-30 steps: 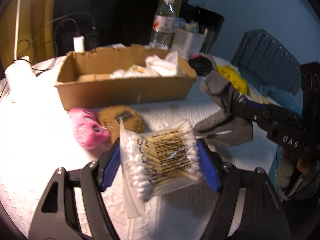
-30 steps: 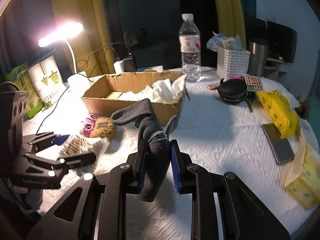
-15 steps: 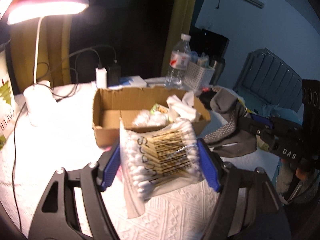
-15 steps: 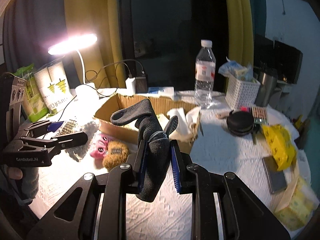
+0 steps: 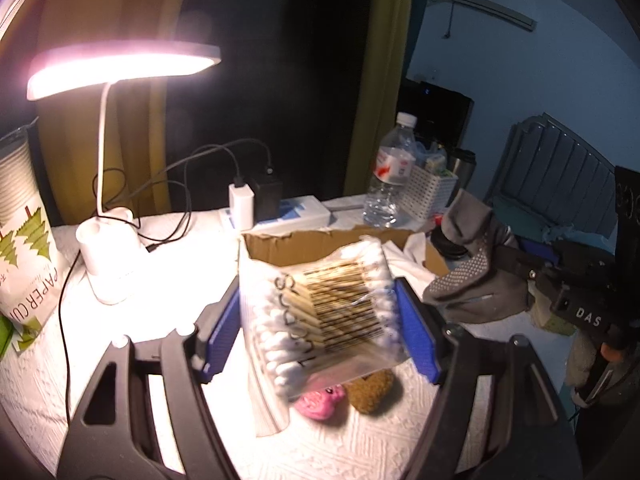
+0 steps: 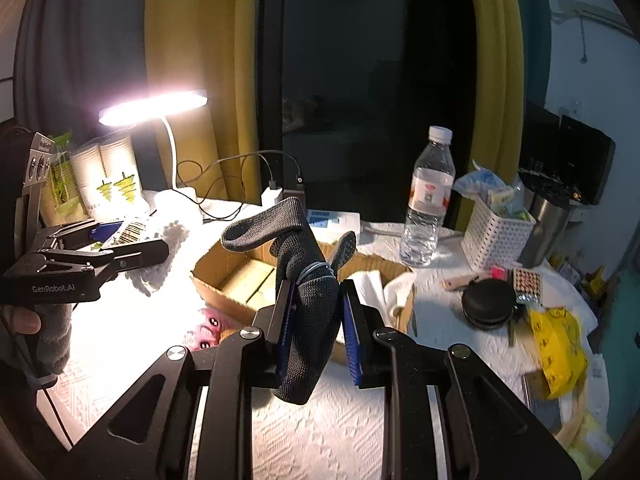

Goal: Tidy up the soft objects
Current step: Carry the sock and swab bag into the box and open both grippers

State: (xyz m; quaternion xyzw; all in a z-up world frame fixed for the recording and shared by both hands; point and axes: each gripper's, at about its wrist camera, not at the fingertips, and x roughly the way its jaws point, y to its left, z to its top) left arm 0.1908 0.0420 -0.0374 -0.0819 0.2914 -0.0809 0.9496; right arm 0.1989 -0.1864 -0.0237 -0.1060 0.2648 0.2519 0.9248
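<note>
— What does the left gripper (image 5: 322, 320) hold?

— A clear bag of cotton swabs (image 5: 324, 312), clamped between its blue pads (image 5: 416, 332) and lifted above the white tablecloth (image 5: 360, 448). Beneath the bag lie a pink plush toy (image 5: 320, 400) and a brown fuzzy toy (image 5: 374, 390), side by side on the cloth.

— And the right gripper (image 6: 316, 320)?

— Closed on a dark grey sock (image 6: 308, 300), whose toe end flops up and to the left. A white band wraps the sock just above the pads.

— Where is the box?

— The cardboard box (image 6: 236, 276) sits open on the table just behind both grippers — white cloth (image 6: 376, 288) is bunched at its right end. A lit desk lamp (image 5: 120, 64) stands to its left, a water bottle (image 6: 430, 200) and a white basket (image 6: 496, 236) behind it to the right. A black round case (image 6: 488, 302) and a yellow bag (image 6: 558, 344) lie farther right.
</note>
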